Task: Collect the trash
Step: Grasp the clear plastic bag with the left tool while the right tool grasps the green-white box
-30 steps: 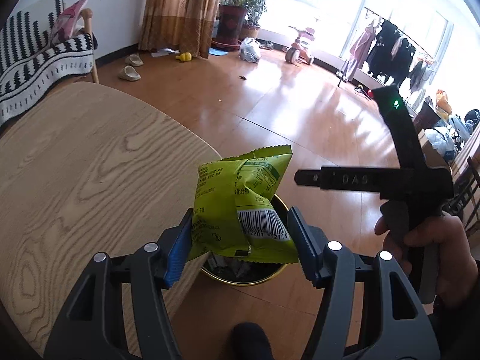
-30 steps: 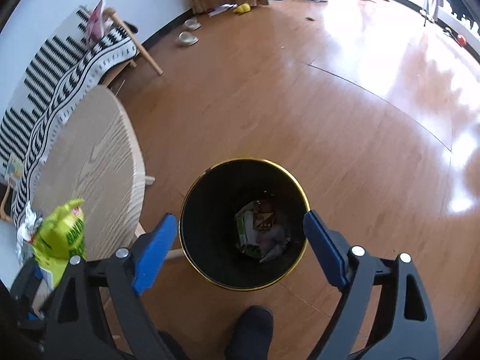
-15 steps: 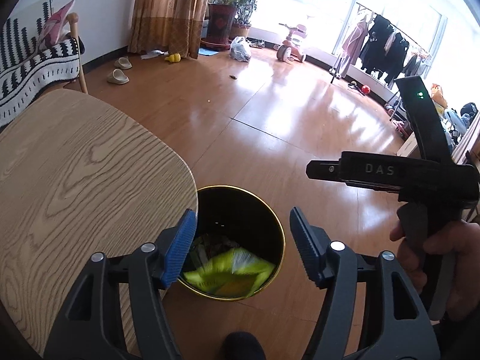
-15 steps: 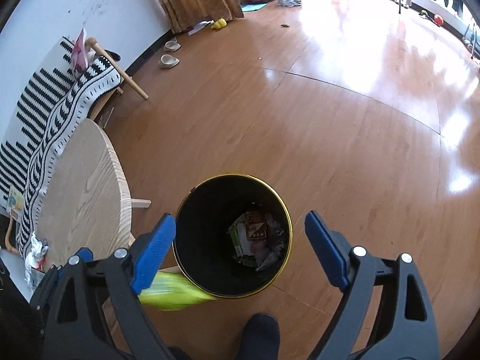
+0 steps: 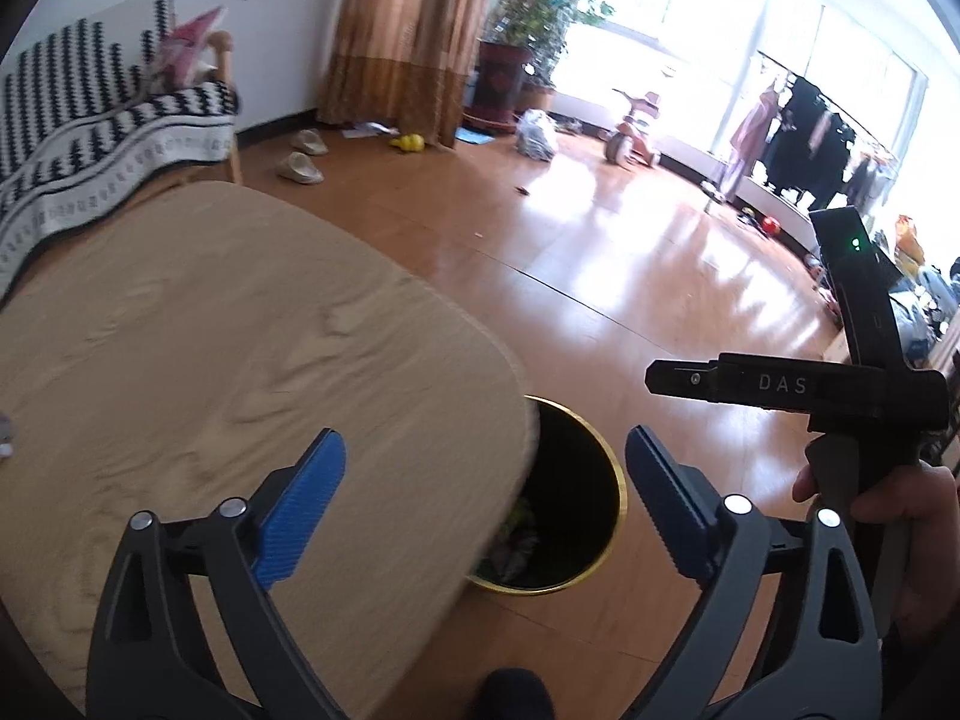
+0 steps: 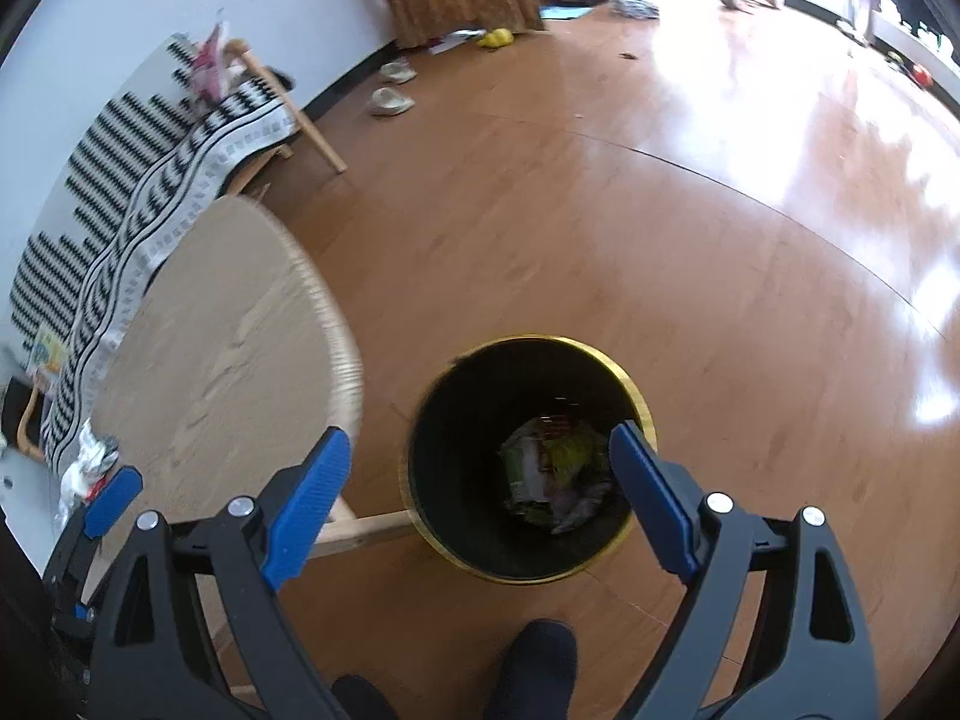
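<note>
Blue-padded fingers on the left gripper (image 5: pixel 483 501) are spreading wide, nothing between them, hanging over the corner of the wooden tabletop (image 5: pixel 240 360). Just past that corner on the floor stands the black bin (image 6: pixel 528 462) with its gold rim, and the trash (image 6: pixel 555 465) lies in a crumpled heap at its bottom, a yellow-green wrapper among it. Right gripper (image 6: pixel 480 483) sits above the bin, fingers gaping and empty. More crumpled litter (image 6: pixel 87 465) lies at the tabletop's near edge.
</note>
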A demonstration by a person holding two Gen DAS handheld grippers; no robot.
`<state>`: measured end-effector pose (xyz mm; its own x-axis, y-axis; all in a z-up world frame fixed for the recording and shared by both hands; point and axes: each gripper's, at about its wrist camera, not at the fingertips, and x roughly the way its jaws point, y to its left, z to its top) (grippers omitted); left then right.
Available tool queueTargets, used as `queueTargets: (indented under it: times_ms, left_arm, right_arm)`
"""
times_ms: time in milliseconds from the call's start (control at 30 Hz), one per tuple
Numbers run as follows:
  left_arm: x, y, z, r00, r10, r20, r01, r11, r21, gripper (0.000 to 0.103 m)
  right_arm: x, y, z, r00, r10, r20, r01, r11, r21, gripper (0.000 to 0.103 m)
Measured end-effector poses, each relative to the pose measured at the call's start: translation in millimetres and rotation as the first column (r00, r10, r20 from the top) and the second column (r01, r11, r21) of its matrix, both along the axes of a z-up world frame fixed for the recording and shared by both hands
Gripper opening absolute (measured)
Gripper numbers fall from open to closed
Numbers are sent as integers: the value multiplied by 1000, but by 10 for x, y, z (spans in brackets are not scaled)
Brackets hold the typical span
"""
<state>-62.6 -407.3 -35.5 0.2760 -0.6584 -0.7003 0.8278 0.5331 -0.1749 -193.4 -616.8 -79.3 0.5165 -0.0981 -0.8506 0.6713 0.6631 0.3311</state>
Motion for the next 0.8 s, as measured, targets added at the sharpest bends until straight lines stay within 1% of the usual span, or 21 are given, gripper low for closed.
queueTargets:
  times_ms: [67,133,200,267,300,400,467,500,533,567,600,633,667,733,767,800]
  left_arm:
    - [105,257,78,999,42,35,-42,999,5,92]
    - [256,566,140,994,95,48,-96,995,6,92]
    - [406,856,180,987,150,54,-150,989,6,92]
    - [609,1236,220,971,226,74,-227,974,15,92]
    - [730,1483,234,957,278,89,-280,960,22,92]
    - [1008,2042,259,922,375,90,-379,925,24,92]
    - [1213,2584,247,879,466,100,-470,882,26,92]
    - [1256,2733,247,864,492,102,-497,867,25,92]
    - [1375,3054,244,830,549,95,-554,832,24,92]
    - [1462,3287,235,804,589,79,-592,806,18,92]
    - [1530,3422,243,787,614,66,-616,788,11,92]
    - [1617,3666,230,755,655,40,-656,755,2,92]
    - [1683,3862,218,729,685,14,-685,729,-6,92]
    - [1859,4175,167,683,730,-29,-730,683,-14,92]
    - [1930,4277,133,666,745,-39,-746,666,-10,92]
    - [1980,4350,102,653,756,-44,-757,654,-9,92]
  right_arm:
    - [197,201,27,999,43,10,-43,999,0,87]
    - [423,403,40,996,94,10,-94,996,7,87]
    - [707,693,92,987,157,21,-157,988,1,87]
    - [1008,1034,135,972,231,34,-231,973,4,87]
    - [1137,1189,151,963,265,41,-265,964,8,87]
    - [1565,1768,171,924,377,65,-379,925,19,87]
    - [1817,2130,186,889,452,80,-456,889,39,87]
    - [1934,2322,198,869,487,86,-492,870,44,87]
    - [2033,2511,219,850,519,89,-524,851,40,87]
    - [2113,2635,232,838,539,88,-544,839,35,87]
    - [2212,2814,245,821,565,83,-569,822,28,87]
    - [2279,2952,250,807,586,80,-589,808,24,87]
    - [2352,3097,244,792,606,80,-609,793,26,87]
    - [2507,3383,222,760,645,75,-649,761,31,87]
    - [2531,3478,205,749,659,71,-662,749,30,87]
    - [2571,3569,189,738,672,67,-675,738,29,87]
